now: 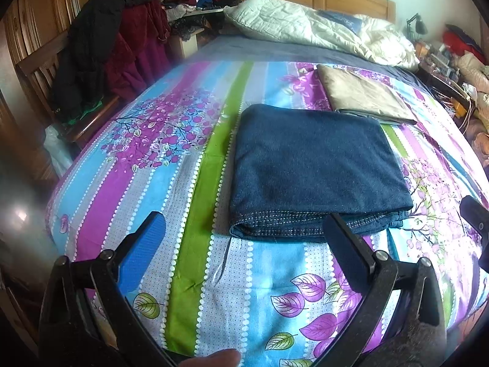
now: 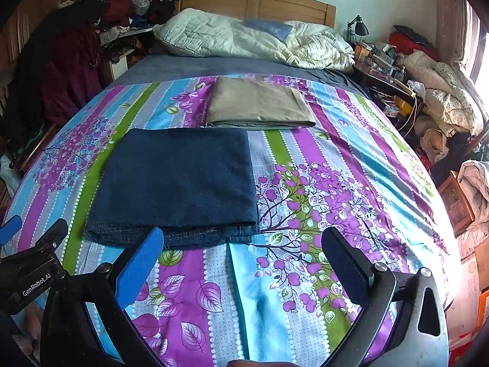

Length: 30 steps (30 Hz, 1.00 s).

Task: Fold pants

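Dark blue denim pants (image 1: 314, 168) (image 2: 180, 183) lie folded into a flat rectangle on the striped floral bedspread (image 1: 171, 183) (image 2: 336, 183). My left gripper (image 1: 244, 232) hovers open just in front of the fold's near edge, nothing between its blue pads. My right gripper (image 2: 243, 249) is open too, close to the near right corner of the pants. The left gripper's body (image 2: 33, 263) shows at the left edge of the right wrist view. The right gripper's tip (image 1: 475, 214) shows at the right edge of the left wrist view.
A folded tan garment (image 1: 363, 94) (image 2: 259, 104) lies behind the pants. White quilts (image 1: 321, 30) (image 2: 253, 39) pile at the headboard. Dark clothes hang over a chair (image 1: 101, 52) on the left. A cluttered bedside table (image 2: 388, 70) and bundles stand to the right.
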Tool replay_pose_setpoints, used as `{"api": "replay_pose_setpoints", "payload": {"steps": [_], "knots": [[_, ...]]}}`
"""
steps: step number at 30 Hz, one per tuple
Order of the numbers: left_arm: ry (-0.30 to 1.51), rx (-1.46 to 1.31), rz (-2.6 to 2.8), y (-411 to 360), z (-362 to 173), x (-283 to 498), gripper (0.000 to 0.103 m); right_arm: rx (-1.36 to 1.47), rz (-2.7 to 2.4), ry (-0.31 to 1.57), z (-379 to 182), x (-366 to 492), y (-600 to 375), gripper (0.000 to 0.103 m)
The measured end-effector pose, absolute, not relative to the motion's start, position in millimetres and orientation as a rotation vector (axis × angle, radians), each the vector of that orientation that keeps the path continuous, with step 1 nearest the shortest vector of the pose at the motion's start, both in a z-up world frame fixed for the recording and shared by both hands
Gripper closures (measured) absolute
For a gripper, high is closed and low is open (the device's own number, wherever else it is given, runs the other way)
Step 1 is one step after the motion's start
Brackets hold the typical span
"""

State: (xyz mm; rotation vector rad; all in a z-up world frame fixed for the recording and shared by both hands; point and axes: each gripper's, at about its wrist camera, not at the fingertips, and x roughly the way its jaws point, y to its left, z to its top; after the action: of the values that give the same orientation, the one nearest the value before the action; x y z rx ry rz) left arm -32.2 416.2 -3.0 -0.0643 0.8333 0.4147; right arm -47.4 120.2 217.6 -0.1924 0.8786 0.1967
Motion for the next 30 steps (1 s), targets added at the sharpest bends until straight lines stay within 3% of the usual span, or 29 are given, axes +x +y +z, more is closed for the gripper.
{"api": "replay_pose_setpoints", "payload": {"steps": [30], "knots": [[0.855, -0.006, 0.445, 401.8, -13.1, -40.3, 0.0, -0.192, 0.225, 0.957, 180.8, -58.7, 123.8, 0.0]]}}
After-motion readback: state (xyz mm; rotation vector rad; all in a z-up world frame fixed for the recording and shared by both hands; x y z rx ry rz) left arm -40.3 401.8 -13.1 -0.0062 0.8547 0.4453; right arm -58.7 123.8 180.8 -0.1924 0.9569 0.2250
